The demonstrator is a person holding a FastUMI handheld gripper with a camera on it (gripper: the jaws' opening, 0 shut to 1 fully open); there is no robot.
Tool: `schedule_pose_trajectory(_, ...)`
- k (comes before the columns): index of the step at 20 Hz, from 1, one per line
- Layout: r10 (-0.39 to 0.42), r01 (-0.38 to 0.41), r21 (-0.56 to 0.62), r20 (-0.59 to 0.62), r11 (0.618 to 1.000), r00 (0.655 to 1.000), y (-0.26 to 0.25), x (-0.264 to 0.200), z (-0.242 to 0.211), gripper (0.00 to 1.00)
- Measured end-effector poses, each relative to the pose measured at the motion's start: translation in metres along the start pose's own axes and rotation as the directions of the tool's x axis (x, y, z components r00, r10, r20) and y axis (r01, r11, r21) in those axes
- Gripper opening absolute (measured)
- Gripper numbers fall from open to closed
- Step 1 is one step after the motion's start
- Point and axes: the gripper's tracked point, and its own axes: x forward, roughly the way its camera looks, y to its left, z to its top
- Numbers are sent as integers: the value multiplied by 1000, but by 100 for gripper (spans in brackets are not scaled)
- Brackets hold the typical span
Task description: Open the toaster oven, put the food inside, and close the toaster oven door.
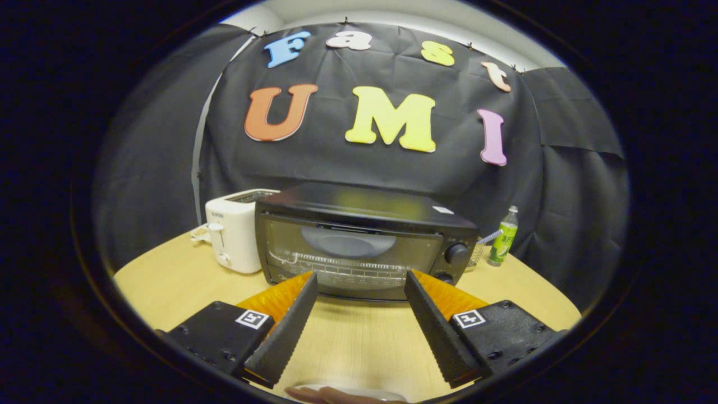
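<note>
Toaster oven door closed, just beyond gripper, fingers spread wide, holding nothing

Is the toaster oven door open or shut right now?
Shut. The toaster oven door stands upright, flush with its front, just beyond the open, empty hand-held gripper.

A round, light wooden table spans the lower half of the frame. At middle left on it stands a white plastic pop-up toaster with a side lever and knob. At middle right, near the black cloth wall, stands a clear plastic bottle with a green label, upright.
</note>
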Motion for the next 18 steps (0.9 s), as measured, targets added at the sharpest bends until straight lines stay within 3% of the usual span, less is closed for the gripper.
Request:
schedule_pose_trajectory(6, -33, 26, 59, 126, 998, 991, -13, -84, 115, 100)
schedule_pose_trajectory(10, -99, 89, 48, 261, 995, 960, -24, -160, 192, 100)
schedule_pose_trajectory(14, -16, 3, 44, 303, 999, 953, -7, -222, 196, 100)
schedule_pose_trajectory(18, -35, 9, 103, 258, 995, 965, -31, -247, 144, 99)
